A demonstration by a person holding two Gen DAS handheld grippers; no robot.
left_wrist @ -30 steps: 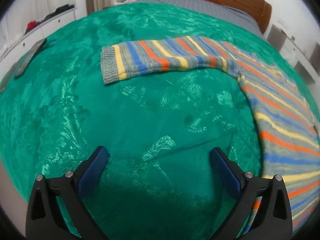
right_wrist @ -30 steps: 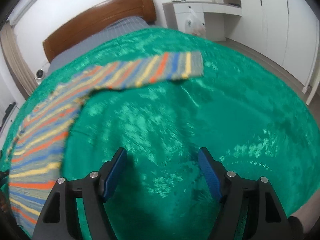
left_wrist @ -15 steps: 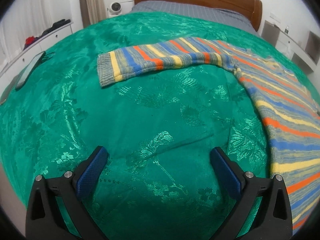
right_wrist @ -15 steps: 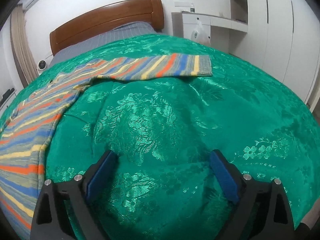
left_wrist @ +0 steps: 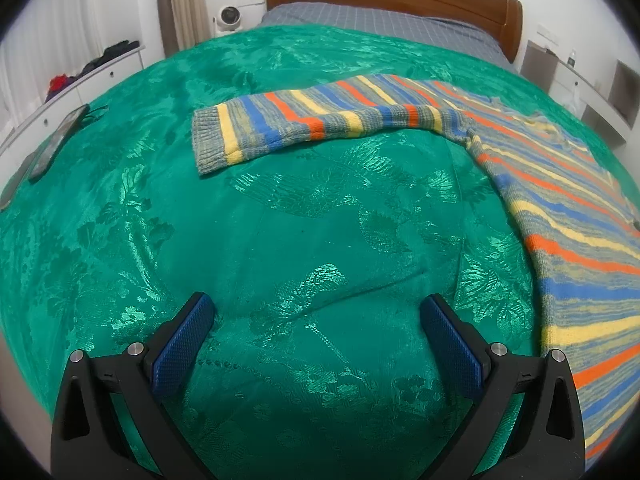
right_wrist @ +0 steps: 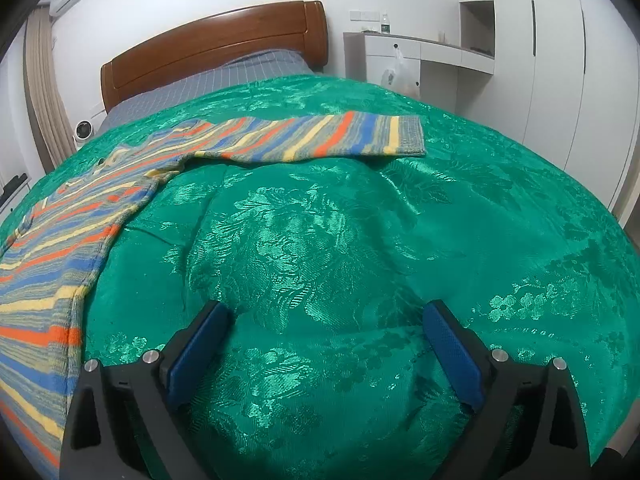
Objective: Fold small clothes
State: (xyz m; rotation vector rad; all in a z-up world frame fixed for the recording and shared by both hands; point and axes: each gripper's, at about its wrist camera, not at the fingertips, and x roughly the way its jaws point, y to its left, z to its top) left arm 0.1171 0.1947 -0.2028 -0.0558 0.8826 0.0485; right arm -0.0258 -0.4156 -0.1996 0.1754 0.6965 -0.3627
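**One striped sweater, two empty grippers**

While the left wrist view looks across the green bedspread (left_wrist: 280, 220), the left gripper (left_wrist: 318, 336) hangs over bare cloth with its jaws wide apart and nothing between the blue pads. One striped sweater (left_wrist: 560, 208) lies flat on the spread, ahead and off to the right of the gripper, well apart from the pads. One of its sleeves (left_wrist: 320, 120) stretches leftward across the far side, cuff at the left end. Not much in the way of containers here; a white drawer unit (left_wrist: 92, 80) at the left edge has some dark clothes piled on top. One phone-like slab (left_wrist: 56, 144) sits near the spread's left edge.

Over in the right wrist view, the right gripper (right_wrist: 326, 334) has just been opening and now stands spread wide, nothing between the pads, only bedspread (right_wrist: 400, 240) below. Same sweater (right_wrist: 60, 248) lies ahead to the left, its other sleeve (right_wrist: 320, 138) reaching right, cuff well clear of the gripper. One plastic bag (right_wrist: 398, 76) hangs by the white cabinet; can't tell what's in it.
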